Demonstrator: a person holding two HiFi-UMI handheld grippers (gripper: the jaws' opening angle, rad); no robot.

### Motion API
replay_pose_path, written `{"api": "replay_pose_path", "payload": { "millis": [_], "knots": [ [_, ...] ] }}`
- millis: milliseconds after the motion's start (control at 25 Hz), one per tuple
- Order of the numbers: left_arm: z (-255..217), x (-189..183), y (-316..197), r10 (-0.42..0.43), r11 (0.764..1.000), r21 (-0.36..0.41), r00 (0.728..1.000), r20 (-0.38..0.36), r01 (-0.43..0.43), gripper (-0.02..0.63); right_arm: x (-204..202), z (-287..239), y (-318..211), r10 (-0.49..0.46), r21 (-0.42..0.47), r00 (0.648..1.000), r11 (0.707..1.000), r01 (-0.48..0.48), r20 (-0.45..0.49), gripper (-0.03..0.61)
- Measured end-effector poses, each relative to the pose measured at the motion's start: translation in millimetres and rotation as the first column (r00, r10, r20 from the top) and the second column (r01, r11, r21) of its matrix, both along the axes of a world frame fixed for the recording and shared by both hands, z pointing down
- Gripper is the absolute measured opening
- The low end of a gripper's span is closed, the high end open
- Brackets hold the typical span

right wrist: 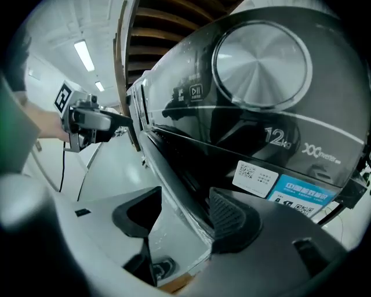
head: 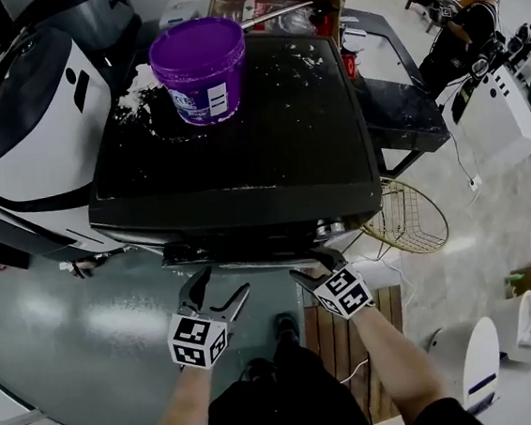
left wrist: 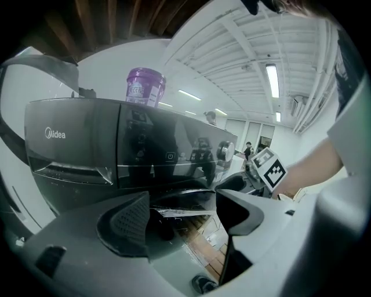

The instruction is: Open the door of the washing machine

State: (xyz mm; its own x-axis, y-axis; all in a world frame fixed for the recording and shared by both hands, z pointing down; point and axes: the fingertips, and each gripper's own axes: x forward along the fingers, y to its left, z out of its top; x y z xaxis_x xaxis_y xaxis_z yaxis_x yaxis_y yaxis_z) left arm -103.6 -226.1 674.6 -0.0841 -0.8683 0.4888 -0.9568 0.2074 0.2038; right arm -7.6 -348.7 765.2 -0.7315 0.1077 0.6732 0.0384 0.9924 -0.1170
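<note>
While you lean over the washing machine (head: 240,153): its black top fills the middle of the head view, longer side to side, with the front panel facing you.
Purple bucket (head: 199,67): upright on the back left of the top, lid on, so the contents are hidden; the print on its white label is too small to read.
White powder (head: 135,93): spilled on the top, against the bucket's left side.
Left tool (head: 224,285): jaws spread, nothing between the pads, aimed at the front just under the panel.
Midea (left wrist: 55,134): brand name on the drawer at the panel's left end.
Door (right wrist: 179,174): on the front below the panel, facing you; its edge slants from upper left to lower right in the right gripper view.
Right tool (head: 312,264): jaws apart, astride that edge, right pad just beside it, left pad clear of it.
Dial (right wrist: 261,61): round, at the panel's right end; "12kg" (right wrist: 275,137) below it, then a white code sticker (right wrist: 257,177) and a blue sticker (right wrist: 304,194).
Wire basket (head: 408,220): gold, on the floor just right of the machine.
</note>
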Motion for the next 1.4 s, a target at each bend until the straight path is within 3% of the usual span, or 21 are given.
{"api": "replay_pose_path", "payload": {
  "millis": [280,400,680,1040,1400],
  "knots": [
    [8.7,-3.0,0.4,-0.009,1.0,-0.011,1.0,-0.019,0.009,0.376,-1.2,24.7,-7.5,-0.036,0.07,0.997,0.997,0.042,-0.075,0.252],
    [11.4,-3.5,4.4,-0.017,1.0,-0.025,0.999,-0.03,0.017,0.373,-2.7,25.2,-10.8,-0.042,0.105,0.996,0.993,0.05,-0.078,0.171],
    [6.4,-2.8,11.4,-0.03,0.998,-0.056,0.998,-0.048,0.028,0.37,6.1,40.1,-10.5,-0.159,0.183,0.966,0.963,0.197,-0.204,0.148],
    [14.1,8.7,12.4,-0.038,0.997,-0.075,0.996,-0.082,0.032,0.364,4.8,37.6,-8.9,-0.201,0.193,0.957,0.951,0.242,-0.207,0.125],
    [30.3,9.1,29.0,-0.095,0.993,-0.087,0.988,-0.12,0.085,0.356,6.2,35.2,-9.9,-0.156,0.194,0.97,0.962,0.191,-0.185,0.118]
  ]
}}
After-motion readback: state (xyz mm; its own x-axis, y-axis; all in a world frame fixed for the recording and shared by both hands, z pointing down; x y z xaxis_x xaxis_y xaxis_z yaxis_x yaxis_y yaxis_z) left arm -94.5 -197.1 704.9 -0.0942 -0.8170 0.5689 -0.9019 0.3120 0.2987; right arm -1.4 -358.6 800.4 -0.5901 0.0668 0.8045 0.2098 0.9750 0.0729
